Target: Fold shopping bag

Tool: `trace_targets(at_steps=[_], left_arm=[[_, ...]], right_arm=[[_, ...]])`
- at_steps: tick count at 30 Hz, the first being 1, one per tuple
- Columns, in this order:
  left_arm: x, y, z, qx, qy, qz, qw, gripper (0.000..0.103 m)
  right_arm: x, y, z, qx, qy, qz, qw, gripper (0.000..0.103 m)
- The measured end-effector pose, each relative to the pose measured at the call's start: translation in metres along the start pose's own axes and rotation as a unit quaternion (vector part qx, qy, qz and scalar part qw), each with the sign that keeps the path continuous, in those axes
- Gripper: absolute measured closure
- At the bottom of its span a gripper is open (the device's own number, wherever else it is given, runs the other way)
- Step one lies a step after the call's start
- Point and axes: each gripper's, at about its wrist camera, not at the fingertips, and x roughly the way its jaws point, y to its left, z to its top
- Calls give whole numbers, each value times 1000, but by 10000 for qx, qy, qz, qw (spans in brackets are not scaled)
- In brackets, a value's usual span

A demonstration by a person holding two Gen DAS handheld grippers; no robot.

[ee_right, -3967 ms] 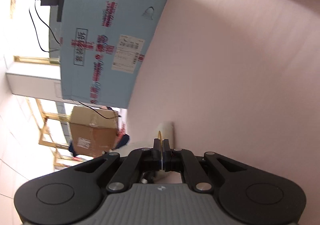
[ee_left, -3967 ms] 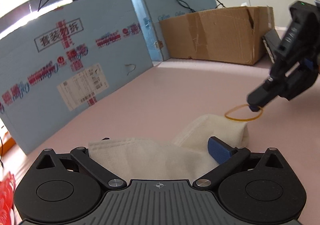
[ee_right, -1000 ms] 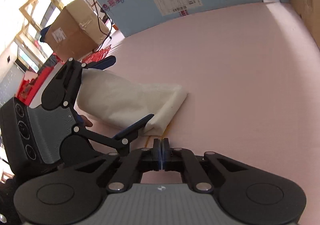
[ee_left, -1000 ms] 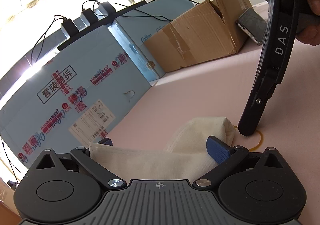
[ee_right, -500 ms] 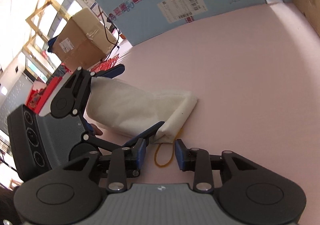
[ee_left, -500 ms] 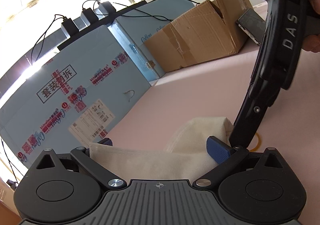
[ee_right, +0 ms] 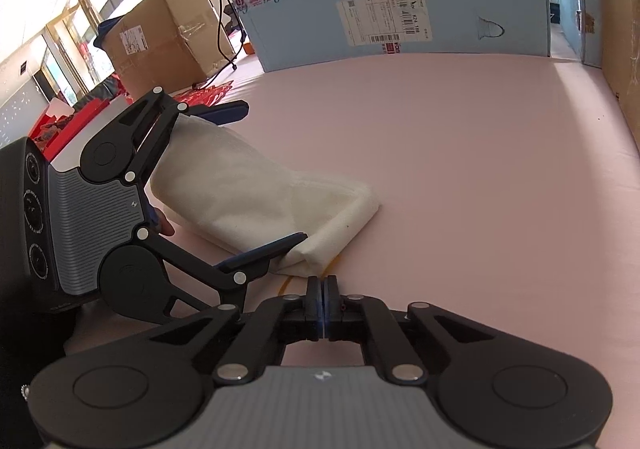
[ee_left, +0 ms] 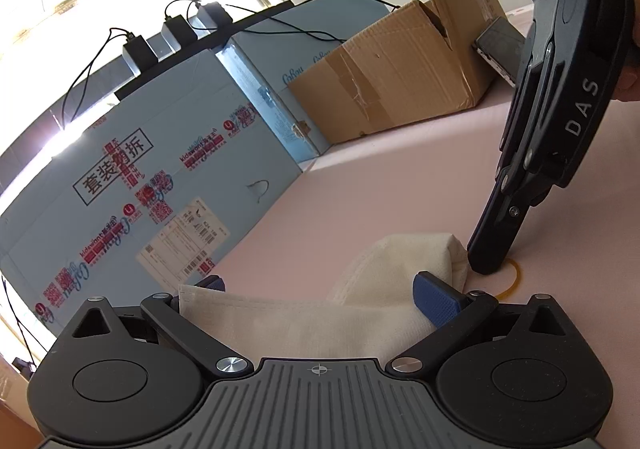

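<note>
Two grippers work one small bundle: the folded shopping bag [ee_right: 264, 193] lies on the pink tabletop [ee_right: 460, 153], and the left gripper [ee_left: 320, 289] straddles it with fingers spread wide, one blue pad at each side, steadying rather than squeezing as far as the views show. The right gripper [ee_right: 322, 297] has just snapped its fingers together at the bag's near right corner, apparently pinching the yellow rubber band [ee_left: 514, 277] that lies against that corner, though the pinch itself is hidden. To do this step well, I judge the band should be lifted clear of the tabletop, stretched open and drawn over the free end, while the left gripper keeps the roll from unfurling. A slipping band or a snagged corner is the likely trouble, so a slow pull is safer.
</note>
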Motion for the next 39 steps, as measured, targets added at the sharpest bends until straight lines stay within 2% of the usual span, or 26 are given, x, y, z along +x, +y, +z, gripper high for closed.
trace_targets(at_steps=[1,2,3,6,12,15,18,20,28,31,36,39], left_arm=[[0,0,0,2,-1,0,10000,2],[0,0,0,5,-3,-1,10000,2],[0,1,0,7,-4,0,10000,2],[1,1,0,14,-5,6,10000,2],[1,2,-1,27,-7,17,10000,2],[1,2,-1,34,-8,23,10000,2],[1,2,-1,41,-10,29,10000,2],[1,2,-1,45,-10,33,10000,2],[0,-3,-1,78,-24,60,9999,2],[0,-4,-1,87,-29,66,9999,2],[-1,-5,-1,75,-30,54,10000,2],[-6,-11,-1,92,-44,54,9999,2]], right_arm=[[-2,-11,0,457,-86,265,9986,102],[-4,-31,-6,1256,-253,724,9891,102],[-5,-49,-11,2001,-415,1144,9722,102],[-1,-79,-28,3273,-810,1704,9259,102],[15,-83,-35,4184,-1227,2206,8725,102],[23,-80,-31,4247,-1282,2122,8707,102],[31,-80,-29,4551,-1334,2142,8539,101],[36,-77,-26,4612,-1303,2107,8520,101],[46,-70,-4,4662,-1238,1680,8597,99],[43,-72,1,4575,-1271,1393,8690,99],[41,-79,3,4607,-1298,1092,8712,100],[37,-80,6,4454,-1414,860,8799,101]])
